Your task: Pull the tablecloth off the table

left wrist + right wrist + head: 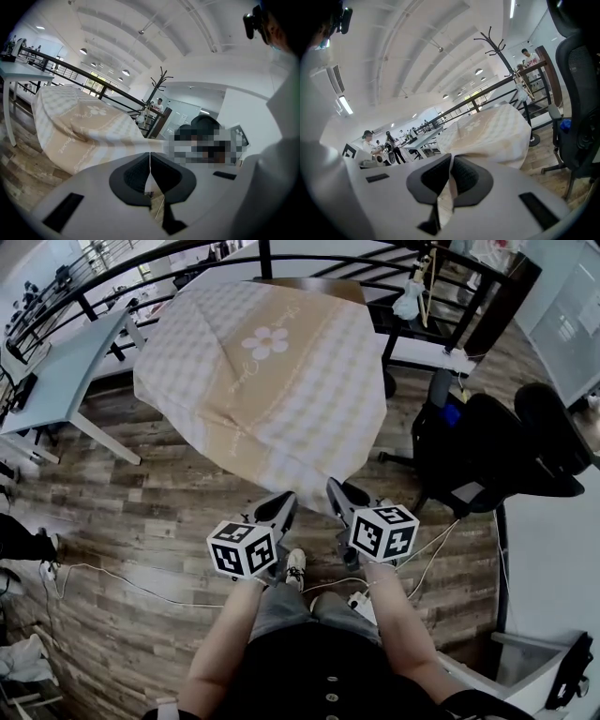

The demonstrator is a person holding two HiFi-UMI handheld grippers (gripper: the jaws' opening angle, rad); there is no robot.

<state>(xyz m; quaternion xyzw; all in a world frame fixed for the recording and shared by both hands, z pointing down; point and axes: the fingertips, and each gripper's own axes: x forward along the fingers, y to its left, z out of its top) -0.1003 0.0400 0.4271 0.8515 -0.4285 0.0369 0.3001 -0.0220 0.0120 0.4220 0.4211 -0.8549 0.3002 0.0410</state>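
A beige and white checked tablecloth (267, 362) with a flower print lies over the table, whose dark top (314, 284) shows bare at the far edge. The cloth's near edge hangs toward me. My left gripper (281, 504) and my right gripper (336, 491) sit side by side at that near edge. In the left gripper view the jaws are closed with a thin fold of tablecloth (93, 126) pinched at the left gripper (150, 161). The right gripper (451, 169) likewise pinches the tablecloth (487, 129), which stretches away to the table.
A black office chair (487, 446) stands close on the right. A grey desk (66, 371) stands at the left and a black railing (187, 263) runs behind the table. Cables (122, 582) and a power strip (361, 601) lie on the wooden floor by my feet.
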